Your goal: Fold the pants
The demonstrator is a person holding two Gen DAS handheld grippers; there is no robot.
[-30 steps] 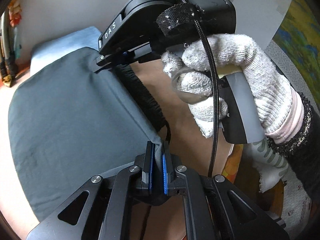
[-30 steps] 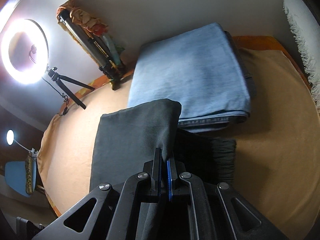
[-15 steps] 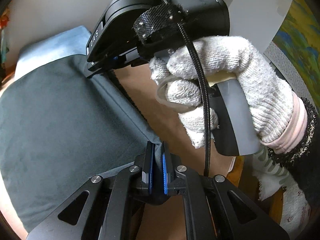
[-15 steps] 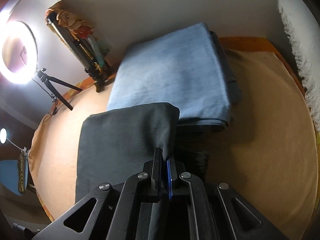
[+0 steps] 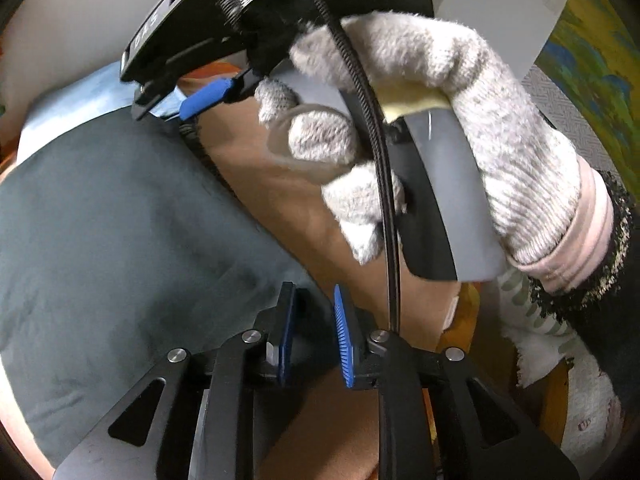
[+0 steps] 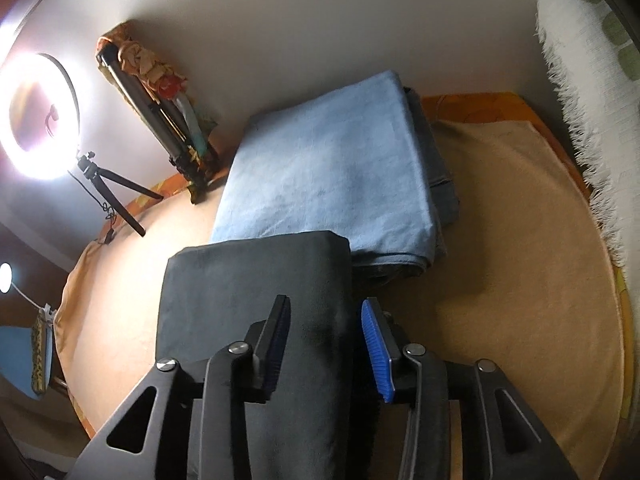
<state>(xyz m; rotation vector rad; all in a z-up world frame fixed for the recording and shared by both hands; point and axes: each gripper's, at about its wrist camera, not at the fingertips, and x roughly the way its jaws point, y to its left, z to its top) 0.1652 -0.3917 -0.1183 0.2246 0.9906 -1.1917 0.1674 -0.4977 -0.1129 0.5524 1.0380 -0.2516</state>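
Dark grey pants lie folded flat on the tan cover, their far edge against a folded stack of light blue jeans. My right gripper hangs just over the pants' right edge. Its jaws are opening; the cloth lies between them and the pads do not press on it. In the left wrist view the pants fill the left side. My left gripper is at their near corner with its jaws opening and a gap beside the cloth. A gloved hand holds the right gripper at the far corner.
A lit ring light on a small tripod stands at the far left, with a folded tripod leaning on the wall beside it. A white fringed cloth hangs at the right. An orange sheet edges the tan cover.
Both grippers were shut on the pants' folded edge and now have their jaws apart. The lifted flap has settled flat, closer to the blue jeans.
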